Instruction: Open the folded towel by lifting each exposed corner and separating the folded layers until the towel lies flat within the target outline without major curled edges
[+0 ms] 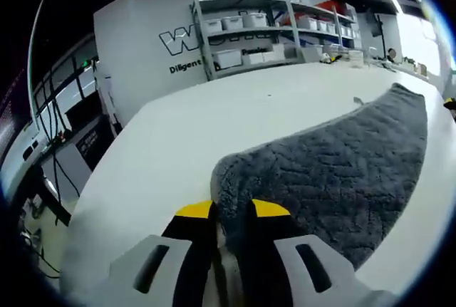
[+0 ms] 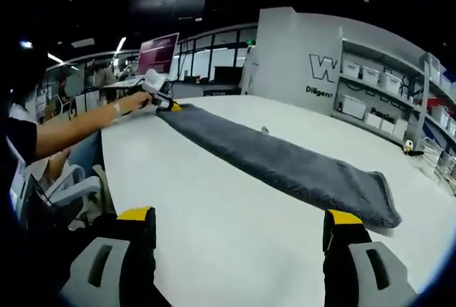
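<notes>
My left tongs [image 1: 232, 211] pinch a corner of the grey towel [image 2: 285, 164], which lies on the white table [image 2: 214, 243] in a long folded strip — right tongs [image 2: 239, 225] spread, idle — unfolding barely begun.

"Diligent" and large "W" on wall [image 1: 153, 50]

Your towel [image 1: 342, 164] is thick grey cloth, matt with a rough, ridged pile. The desk [image 2: 214, 200] under it looks smooth, white and faintly glossy.
</notes>
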Demonstrator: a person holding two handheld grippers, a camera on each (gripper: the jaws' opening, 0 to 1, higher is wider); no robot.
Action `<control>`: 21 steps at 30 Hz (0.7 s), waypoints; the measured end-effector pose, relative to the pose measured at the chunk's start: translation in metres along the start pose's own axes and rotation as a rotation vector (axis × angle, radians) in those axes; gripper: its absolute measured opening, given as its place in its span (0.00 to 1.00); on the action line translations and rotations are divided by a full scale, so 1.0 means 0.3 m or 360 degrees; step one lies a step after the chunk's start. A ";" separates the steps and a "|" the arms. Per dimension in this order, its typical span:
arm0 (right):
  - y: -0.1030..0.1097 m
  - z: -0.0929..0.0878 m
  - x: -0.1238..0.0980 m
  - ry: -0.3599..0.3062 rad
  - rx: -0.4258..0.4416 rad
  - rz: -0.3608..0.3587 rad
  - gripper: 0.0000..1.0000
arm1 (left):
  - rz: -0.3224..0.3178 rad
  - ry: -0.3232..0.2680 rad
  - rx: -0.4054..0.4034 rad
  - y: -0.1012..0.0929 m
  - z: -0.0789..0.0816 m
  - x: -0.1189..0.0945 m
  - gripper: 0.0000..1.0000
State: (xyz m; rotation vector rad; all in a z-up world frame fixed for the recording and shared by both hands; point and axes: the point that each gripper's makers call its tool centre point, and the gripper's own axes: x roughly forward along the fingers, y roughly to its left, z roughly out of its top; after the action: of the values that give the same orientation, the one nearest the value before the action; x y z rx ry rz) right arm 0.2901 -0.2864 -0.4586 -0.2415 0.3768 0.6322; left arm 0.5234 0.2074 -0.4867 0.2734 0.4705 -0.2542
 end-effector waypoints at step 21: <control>-0.126 0.066 -0.008 0.0004 -0.0004 -0.0092 0.99 | -0.0065 -0.0248 -0.0211 0.020 0.055 -0.035 0.46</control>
State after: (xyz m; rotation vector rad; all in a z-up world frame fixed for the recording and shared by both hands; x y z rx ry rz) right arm 0.3169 -0.3106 -0.4357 -0.2548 0.3705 0.5755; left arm 0.5229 0.2096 -0.4662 0.1136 0.3376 -0.2805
